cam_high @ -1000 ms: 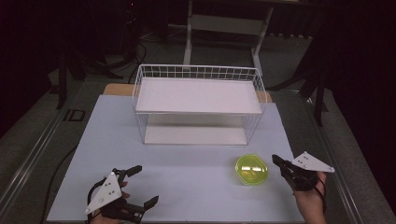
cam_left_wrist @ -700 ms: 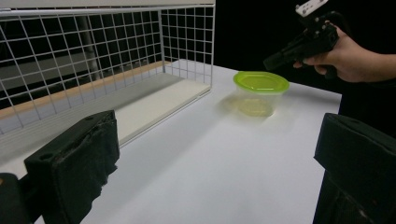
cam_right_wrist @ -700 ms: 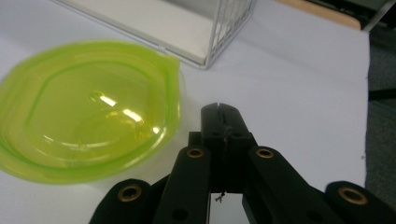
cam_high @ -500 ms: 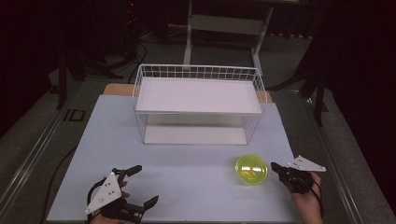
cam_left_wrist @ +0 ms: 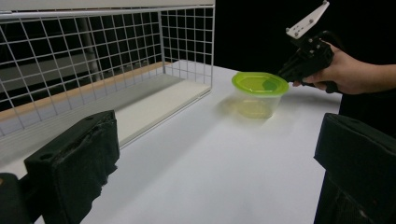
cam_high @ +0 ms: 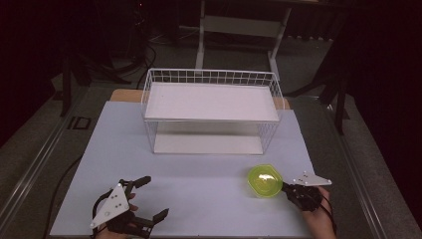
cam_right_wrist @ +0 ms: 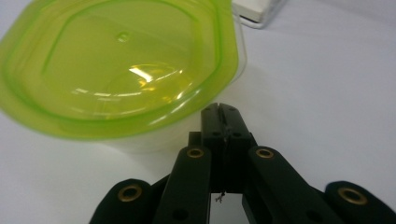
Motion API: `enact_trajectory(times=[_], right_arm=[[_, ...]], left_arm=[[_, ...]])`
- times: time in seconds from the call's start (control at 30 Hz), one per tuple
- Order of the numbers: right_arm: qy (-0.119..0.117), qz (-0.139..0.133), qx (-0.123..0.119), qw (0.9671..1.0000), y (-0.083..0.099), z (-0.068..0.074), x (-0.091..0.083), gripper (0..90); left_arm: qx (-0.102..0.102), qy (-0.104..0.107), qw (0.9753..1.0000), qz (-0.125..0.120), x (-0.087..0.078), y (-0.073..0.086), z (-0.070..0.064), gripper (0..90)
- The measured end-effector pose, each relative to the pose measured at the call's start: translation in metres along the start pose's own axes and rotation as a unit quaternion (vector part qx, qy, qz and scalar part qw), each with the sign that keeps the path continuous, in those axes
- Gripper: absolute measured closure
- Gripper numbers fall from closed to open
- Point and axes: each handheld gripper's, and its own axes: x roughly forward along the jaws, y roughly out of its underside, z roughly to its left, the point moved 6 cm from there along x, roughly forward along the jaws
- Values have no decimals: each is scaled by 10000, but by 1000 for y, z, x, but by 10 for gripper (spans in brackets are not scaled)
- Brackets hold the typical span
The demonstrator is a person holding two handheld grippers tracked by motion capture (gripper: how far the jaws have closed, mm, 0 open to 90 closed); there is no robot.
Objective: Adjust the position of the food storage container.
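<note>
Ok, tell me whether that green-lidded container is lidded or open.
Lidded. The green lid sits flat over the clear container, upright on the white table, with the right gripper shut at the lid's rim.

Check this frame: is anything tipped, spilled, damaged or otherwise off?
Nothing stands out. The lidded green container sits upright on the white table, lid on, no spill. The wire rack stands square. The right gripper is closed at the container's rim; the left gripper is open.

grippers: 2 [cam_high: 149, 198] [cam_high: 284, 187] | green-lidded container: 1 [cam_high: 264, 180] | wire basket: 1 [cam_high: 211, 77]
</note>
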Motion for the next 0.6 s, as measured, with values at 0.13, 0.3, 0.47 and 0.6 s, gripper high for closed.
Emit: enact_trajectory(times=[0.13,0.3,0.47,0.6], right_arm=[[-157,-34,-28,9999,-2,10,0,900],[-351,-46,-108,9993,-5,22,3,900],[-543,44,-296,9981,-8,40,11,900],[-539,82,-383,9978,-9,41,14,900]], left_arm=[[-5,-4,10000,3,0,0,1,6],[23,1,10000,16,1,0,0,6],[19,-1,10000,17,0,0,0,6],[28,-1,10000,7,0,0,0,6]])
